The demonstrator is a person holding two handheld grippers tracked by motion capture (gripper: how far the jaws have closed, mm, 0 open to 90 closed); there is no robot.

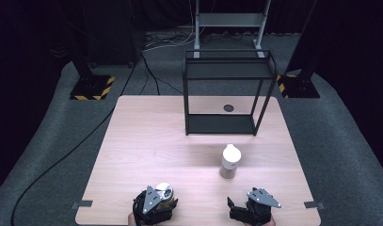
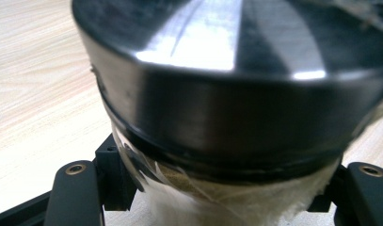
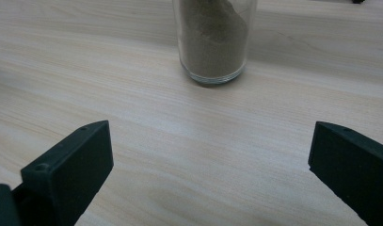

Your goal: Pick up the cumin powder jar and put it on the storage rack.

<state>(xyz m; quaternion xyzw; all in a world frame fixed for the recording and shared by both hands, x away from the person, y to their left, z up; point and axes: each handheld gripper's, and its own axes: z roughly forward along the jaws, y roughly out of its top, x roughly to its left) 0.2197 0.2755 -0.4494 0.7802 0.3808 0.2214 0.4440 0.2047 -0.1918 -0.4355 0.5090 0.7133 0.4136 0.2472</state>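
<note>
My left tongs (image 1: pixel 157 203) are clenched on a jar (image 2: pixel 236 141) with a shiny metal lid (image 1: pixel 163 190), at the near edge of the tabletop (image 1: pixel 147 141), left of centre. In the left gripper view the jaws sit just under the lid on a clear wall, with pale filling and some brown powder behind it. I judge it glass or hard plastic: stiff, smooth, likely slippery, and with some weight from its contents. So the hold belongs on the body below the lid, where the rim above would stop it sliding down, and the squeeze must stay firm but not crushing. My right tongs (image 1: pixel 248 211) stand released and empty near the front edge. Ahead of them is a second jar (image 1: pixel 229 161) with a white cap, part full of brown powder, with a black rack (image 1: pixel 227 89) behind it.
</note>
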